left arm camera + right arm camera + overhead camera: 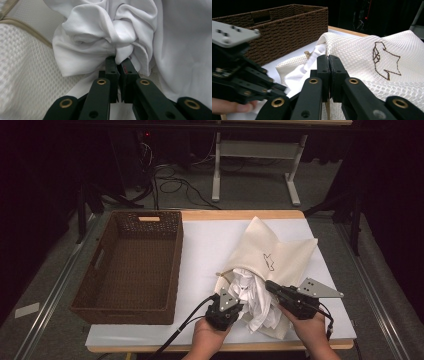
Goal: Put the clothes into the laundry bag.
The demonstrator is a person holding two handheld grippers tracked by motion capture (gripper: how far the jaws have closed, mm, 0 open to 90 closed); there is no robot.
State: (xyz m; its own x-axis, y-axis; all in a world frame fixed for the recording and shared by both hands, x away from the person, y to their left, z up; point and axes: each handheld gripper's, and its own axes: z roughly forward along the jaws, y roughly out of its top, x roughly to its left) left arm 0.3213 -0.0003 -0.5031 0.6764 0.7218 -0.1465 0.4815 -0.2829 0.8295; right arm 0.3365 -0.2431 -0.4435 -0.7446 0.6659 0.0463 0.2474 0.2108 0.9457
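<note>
A cream mesh bag (282, 252) with a dark stitched emblem lies on the right of the white table top. A crumpled white cloth (252, 297) spills from its near mouth. My left gripper (239, 294) is shut on a bunched fold of the white cloth (100, 37), with the mesh bag (22, 75) at the left of its view. My right gripper (269, 286) pinches the bag's mouth edge. In the right gripper view its jaws stand together on the mesh bag (362, 57), beside the white cloth (299, 72) and the left gripper (280, 88).
An empty brown wicker basket (175, 265) stands on the left of the table; it also rises behind the bag as the basket (287, 27). Bare white table top (205, 245) lies between basket and bag. A white desk frame (216, 165) and cables lie on the floor beyond.
</note>
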